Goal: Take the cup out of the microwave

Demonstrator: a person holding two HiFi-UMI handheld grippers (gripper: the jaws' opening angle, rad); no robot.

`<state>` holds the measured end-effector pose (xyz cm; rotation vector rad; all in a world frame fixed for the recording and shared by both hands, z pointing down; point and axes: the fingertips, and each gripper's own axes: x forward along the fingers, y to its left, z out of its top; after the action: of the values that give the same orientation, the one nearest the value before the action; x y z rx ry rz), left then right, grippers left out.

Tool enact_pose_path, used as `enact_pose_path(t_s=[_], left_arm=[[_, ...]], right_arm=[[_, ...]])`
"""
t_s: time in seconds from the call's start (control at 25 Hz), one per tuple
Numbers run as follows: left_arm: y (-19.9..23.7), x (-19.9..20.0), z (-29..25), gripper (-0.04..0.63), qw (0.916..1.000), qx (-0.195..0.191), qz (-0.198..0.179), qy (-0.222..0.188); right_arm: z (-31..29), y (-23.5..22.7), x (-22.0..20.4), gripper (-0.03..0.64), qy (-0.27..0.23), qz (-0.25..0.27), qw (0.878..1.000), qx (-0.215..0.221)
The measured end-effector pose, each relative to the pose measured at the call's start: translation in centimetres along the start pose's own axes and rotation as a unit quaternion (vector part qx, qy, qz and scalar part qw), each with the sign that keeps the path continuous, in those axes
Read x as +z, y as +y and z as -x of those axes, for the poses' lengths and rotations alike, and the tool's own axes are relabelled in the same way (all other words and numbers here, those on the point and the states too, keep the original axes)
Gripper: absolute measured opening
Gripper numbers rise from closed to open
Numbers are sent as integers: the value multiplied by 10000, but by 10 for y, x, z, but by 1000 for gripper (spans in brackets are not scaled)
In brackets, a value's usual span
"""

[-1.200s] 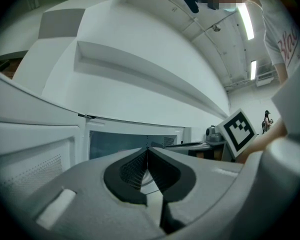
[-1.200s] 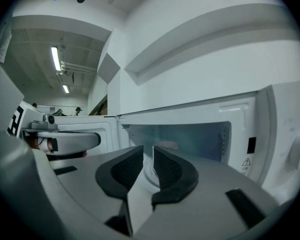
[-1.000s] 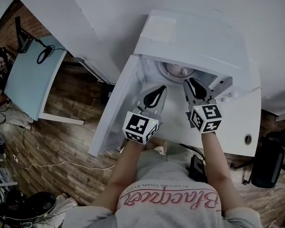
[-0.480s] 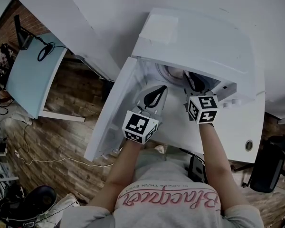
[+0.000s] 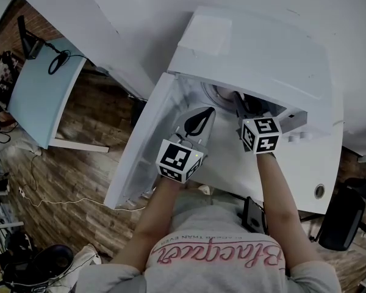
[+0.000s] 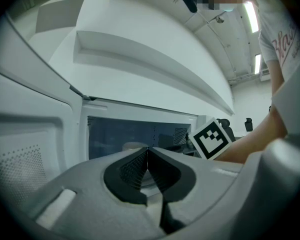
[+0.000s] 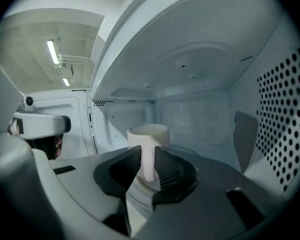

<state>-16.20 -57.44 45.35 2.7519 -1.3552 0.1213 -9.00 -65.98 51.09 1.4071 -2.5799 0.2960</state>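
As your closed left gripper (image 6: 147, 149) waits, your right gripper (image 7: 148, 149), jaws just opened, straddles the handle (image 7: 148, 164) of the white ceramic cup (image 7: 148, 133) for gripping.

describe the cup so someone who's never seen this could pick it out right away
Find the white microwave, its door swung open to the left. Inside its pale cavity stands the cup, near the middle. It is the only loose thing in there: a plain pale mug, handle turned toward the opening.
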Motion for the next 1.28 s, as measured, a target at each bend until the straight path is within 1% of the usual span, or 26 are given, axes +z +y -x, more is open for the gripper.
enact_pose_path(t_s=[0.2, 0.36, 0.4, 0.88, 1.28], left_arm=[[-1, -3, -3, 6, 10000, -4, -9, 23], [-2, -5, -3, 6, 10000, -7, -27, 32], [-2, -4, -3, 6, 10000, -7, -31, 31], [-5, -1, 4, 6, 10000, -66, -47, -12], [-8, 3, 18, 6, 9999, -95, -44, -47]], right_arm=[[-3, 1, -1, 87, 46, 23, 9999, 140], [-4, 2, -1, 73, 61, 28, 9998, 210], [-4, 2, -1, 61, 61, 45, 9998, 205], [0, 8, 2, 55, 125, 221, 9997, -9], [12, 17, 4, 54, 69, 71, 9999, -97]])
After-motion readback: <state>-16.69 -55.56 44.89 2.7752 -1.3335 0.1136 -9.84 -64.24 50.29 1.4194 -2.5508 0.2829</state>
